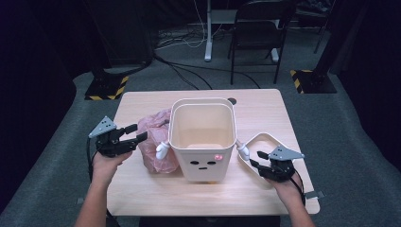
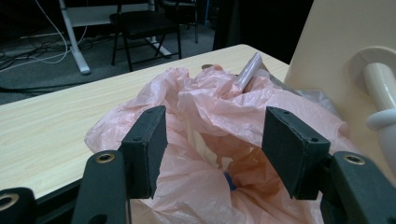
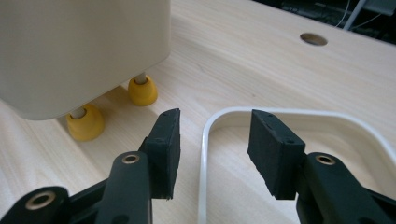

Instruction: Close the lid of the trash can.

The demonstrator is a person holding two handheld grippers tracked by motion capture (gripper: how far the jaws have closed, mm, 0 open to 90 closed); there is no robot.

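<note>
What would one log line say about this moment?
left tongs: open over pink bag | right tongs: open astride white ring rim | bin: upright between them

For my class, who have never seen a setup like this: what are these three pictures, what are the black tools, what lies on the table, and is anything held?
A person sits at a table holding a hand tool, a gripper, in each hand. The high view looks down from above; the other two come from cameras riding on each gripper. On the table stand a cream bin with a face and yellow feet, a pink bag and a white ring. The left gripper is open around the bag; the right gripper straddles the ring's rim, open. Nothing is held.
</note>
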